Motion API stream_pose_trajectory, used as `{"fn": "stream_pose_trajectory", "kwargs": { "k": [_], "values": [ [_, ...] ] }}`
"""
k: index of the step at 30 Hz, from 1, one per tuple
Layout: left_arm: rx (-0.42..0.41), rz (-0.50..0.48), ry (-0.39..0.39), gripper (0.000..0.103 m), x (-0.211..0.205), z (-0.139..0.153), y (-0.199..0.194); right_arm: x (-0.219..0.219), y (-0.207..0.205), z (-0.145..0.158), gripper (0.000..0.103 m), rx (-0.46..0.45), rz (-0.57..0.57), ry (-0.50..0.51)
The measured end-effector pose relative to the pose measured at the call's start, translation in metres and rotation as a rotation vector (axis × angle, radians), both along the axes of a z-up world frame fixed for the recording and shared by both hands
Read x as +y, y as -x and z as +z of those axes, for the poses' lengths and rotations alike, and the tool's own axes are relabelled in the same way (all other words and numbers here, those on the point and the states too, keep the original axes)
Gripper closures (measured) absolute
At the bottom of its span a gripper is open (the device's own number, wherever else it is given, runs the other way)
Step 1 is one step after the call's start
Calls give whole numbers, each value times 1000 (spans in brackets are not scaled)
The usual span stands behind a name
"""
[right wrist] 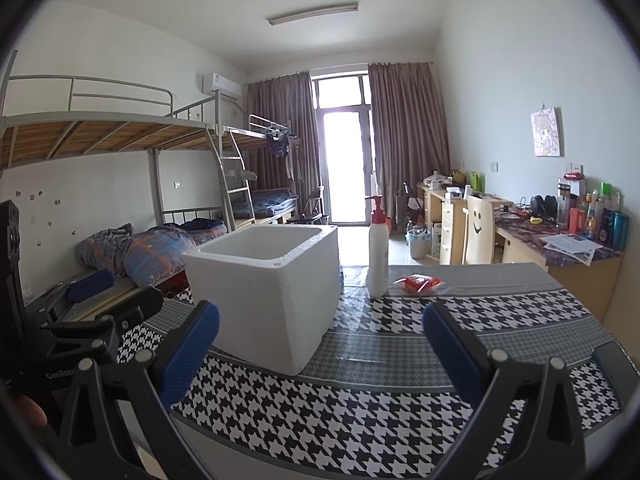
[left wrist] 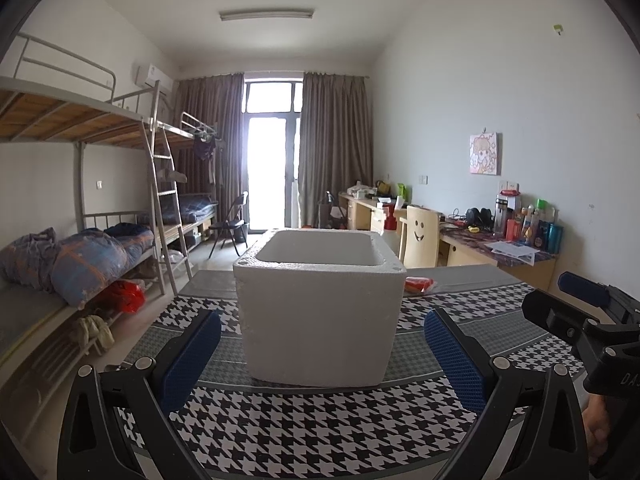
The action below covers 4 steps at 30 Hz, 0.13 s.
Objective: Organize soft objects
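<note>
A white foam box (left wrist: 320, 312) stands open-topped on the houndstooth tablecloth (left wrist: 320, 432); it also shows in the right wrist view (right wrist: 264, 296). A small red soft packet (left wrist: 418, 284) lies behind the box to the right, and in the right wrist view (right wrist: 418, 283) it lies beside a white pump bottle (right wrist: 378, 252). My left gripper (left wrist: 320, 360) is open and empty, just in front of the box. My right gripper (right wrist: 320, 354) is open and empty, right of the box, and appears in the left wrist view (left wrist: 580, 312).
The table's far edge (right wrist: 460, 270) lies behind the packet. Bunk beds with bedding (left wrist: 80, 264) line the left wall. Cluttered desks (left wrist: 500, 248) and a smiley-face chair (left wrist: 420, 236) stand along the right wall.
</note>
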<state>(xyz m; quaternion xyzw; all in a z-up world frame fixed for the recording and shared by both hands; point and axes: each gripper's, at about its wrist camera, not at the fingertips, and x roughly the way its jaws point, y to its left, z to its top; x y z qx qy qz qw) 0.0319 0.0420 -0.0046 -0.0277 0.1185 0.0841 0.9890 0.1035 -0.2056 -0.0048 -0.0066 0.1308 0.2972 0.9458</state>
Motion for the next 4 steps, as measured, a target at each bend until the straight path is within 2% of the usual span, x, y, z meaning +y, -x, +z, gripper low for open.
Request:
{"fn": "stream_pose_trajectory", "kwargs": {
  "k": [4],
  "values": [
    [0,1,-1,1,0,0,0,0,0,-1,0,-2,0,2]
  ]
}}
